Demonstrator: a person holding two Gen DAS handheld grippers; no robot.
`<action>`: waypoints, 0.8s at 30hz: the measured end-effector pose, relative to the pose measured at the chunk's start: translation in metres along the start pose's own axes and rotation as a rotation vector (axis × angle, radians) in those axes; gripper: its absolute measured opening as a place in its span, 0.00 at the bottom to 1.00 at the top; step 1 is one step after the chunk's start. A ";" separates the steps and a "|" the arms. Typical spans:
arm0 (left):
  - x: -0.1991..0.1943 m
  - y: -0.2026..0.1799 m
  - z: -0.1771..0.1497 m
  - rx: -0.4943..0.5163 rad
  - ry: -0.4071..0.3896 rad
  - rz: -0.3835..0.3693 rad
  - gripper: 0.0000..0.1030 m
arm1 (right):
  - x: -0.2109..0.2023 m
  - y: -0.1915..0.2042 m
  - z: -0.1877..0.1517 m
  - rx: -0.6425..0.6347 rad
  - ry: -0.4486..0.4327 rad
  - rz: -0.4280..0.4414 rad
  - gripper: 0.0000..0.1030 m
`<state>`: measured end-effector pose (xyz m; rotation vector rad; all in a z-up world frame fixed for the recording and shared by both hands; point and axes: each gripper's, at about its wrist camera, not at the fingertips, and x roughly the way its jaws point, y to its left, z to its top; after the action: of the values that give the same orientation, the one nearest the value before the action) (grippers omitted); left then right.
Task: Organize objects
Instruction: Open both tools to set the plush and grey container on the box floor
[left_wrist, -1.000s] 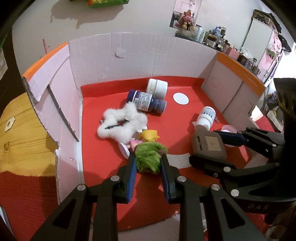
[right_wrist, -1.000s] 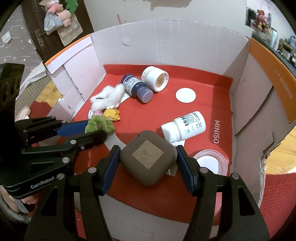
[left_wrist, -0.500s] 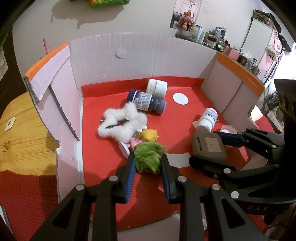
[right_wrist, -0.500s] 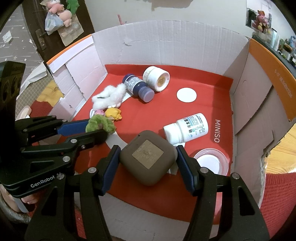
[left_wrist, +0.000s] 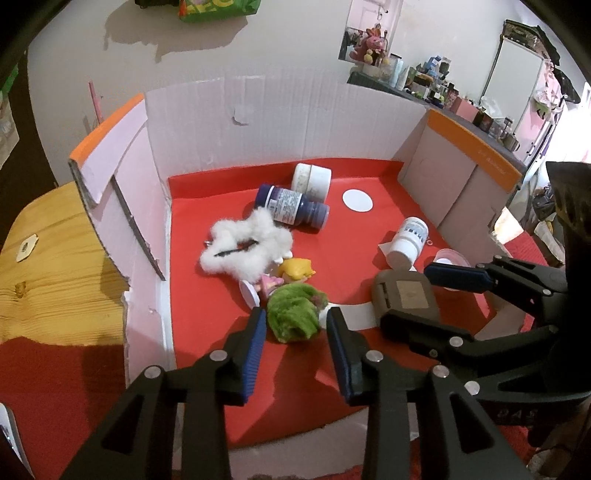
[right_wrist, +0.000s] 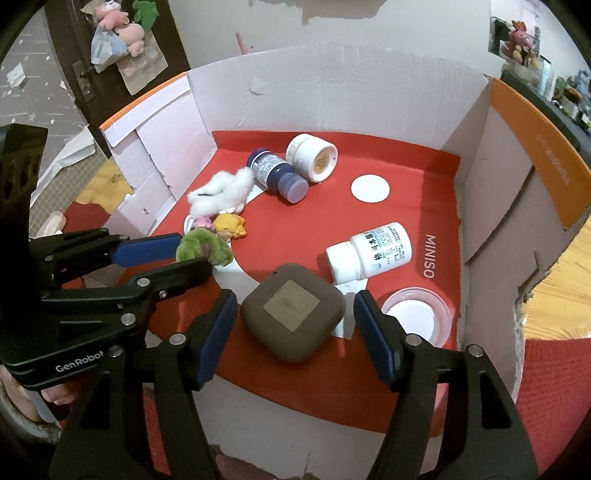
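In front of me the cardboard box (right_wrist: 332, 85) holds everything. The fuzzy scrunchie (left_wrist: 293, 317) lies front left, the square case (right_wrist: 293, 314) to its right. A pill bottle (right_wrist: 371, 251) lies behind the case, a shallow dish (right_wrist: 415, 314) beside it. Two jars (right_wrist: 295, 164) rest near the back wall.

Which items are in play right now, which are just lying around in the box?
In play:
- green fuzzy toy, between the left gripper jaws, just opened
- brown case, between the right gripper jaws, just opened

Lying about:
- white pill bottle
- blue bottle
- white jar
- white fluffy piece
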<state>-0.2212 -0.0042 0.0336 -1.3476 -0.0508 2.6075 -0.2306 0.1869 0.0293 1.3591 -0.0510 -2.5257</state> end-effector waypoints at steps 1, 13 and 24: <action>-0.001 -0.001 0.000 0.002 -0.002 0.002 0.36 | -0.001 0.001 0.000 -0.001 -0.002 -0.001 0.66; -0.018 -0.007 -0.008 0.023 -0.039 0.047 0.43 | -0.010 0.008 -0.005 -0.008 -0.023 -0.007 0.73; -0.035 -0.008 -0.015 0.024 -0.071 0.068 0.53 | -0.027 0.016 -0.012 -0.019 -0.053 -0.022 0.79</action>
<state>-0.1885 -0.0042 0.0540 -1.2705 0.0158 2.7025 -0.2034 0.1794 0.0471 1.2930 -0.0217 -2.5736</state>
